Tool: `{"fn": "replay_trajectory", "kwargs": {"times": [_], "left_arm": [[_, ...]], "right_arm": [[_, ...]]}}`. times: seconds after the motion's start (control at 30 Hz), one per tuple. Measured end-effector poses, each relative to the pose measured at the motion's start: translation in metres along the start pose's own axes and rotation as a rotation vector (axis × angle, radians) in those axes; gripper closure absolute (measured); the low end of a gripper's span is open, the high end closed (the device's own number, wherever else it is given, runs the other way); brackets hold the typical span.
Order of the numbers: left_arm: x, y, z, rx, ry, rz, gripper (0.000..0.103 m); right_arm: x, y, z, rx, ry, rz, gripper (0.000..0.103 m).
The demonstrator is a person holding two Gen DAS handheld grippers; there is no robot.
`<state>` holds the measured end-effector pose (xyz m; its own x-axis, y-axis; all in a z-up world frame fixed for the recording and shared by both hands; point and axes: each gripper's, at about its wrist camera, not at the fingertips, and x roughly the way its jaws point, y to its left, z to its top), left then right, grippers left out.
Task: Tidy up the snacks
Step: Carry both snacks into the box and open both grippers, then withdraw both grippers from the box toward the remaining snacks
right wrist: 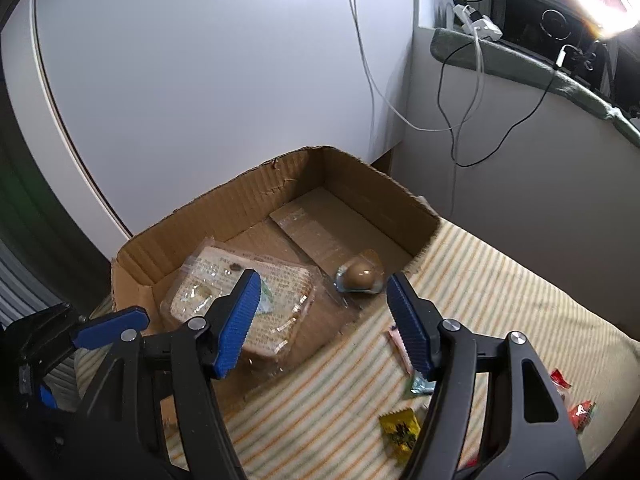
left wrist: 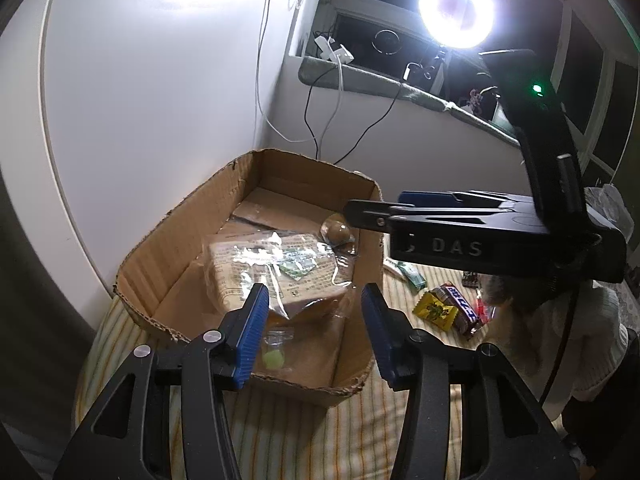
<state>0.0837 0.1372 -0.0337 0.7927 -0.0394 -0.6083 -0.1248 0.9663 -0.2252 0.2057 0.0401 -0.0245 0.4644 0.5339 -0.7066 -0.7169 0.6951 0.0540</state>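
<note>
The striped bedcover (right wrist: 500, 280) carries everything here, and on it stands the cardboard box (right wrist: 224, 208), open-topped with torn edges, its long axis running from the near corner away toward the white wall. Inside lies the wrapped bread pack (right wrist: 224, 296), the biggest snack, flat on the box floor with its long side roughly along the box's length; beyond it, against the right wall, sits a small round brown snack in clear wrap (right wrist: 360, 276), and in the left wrist view a little clear bag with a green sweet (left wrist: 274, 354) rests at the near end. Outside the box, to its right on the bedcover, loose snacks wait: a chocolate bar (left wrist: 460, 304) lying slantwise, a yellow packet (right wrist: 400, 430), a green-and-white pack (left wrist: 408, 274) and red-wrapped sweets (right wrist: 582, 414). The left tool (left wrist: 314, 332) hangs over the near end of the box with its jaws spread and nothing between them; the right tool (right wrist: 320, 316) hovers above the box's right rim, likewise spread wide and empty. The likely trouble from here: the slick wrappers may slip out of a shallow pinch, the soft bedcover may give under a downward press so the jaws close on cloth, and the two tools, close together over the box, could knock each other.
</note>
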Motion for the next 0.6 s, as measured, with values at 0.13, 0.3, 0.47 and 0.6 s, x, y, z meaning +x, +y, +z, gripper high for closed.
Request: {"fn": "replay_trajectory", "kwargs": {"times": [0.13, 0.3, 0.47, 0.6], "left_arm": [[-0.004, -0.008, -0.001, 0.013, -0.003, -0.010, 0.056], [-0.007, -0.020, -0.002, 0.027, -0.010, -0.031, 0.056], [-0.007, -0.036, -0.002, 0.046, -0.006, -0.056, 0.056], [-0.002, -0.051, -0.005, 0.061, 0.007, -0.083, 0.056]], "right_arm": [[-0.018, -0.007, -0.005, 0.010, -0.021, -0.012, 0.035], [-0.046, -0.023, -0.017, 0.034, -0.047, -0.033, 0.035], [-0.076, -0.044, -0.039, 0.070, -0.071, -0.067, 0.035], [-0.099, -0.066, -0.063, 0.113, -0.075, -0.104, 0.035]]}}
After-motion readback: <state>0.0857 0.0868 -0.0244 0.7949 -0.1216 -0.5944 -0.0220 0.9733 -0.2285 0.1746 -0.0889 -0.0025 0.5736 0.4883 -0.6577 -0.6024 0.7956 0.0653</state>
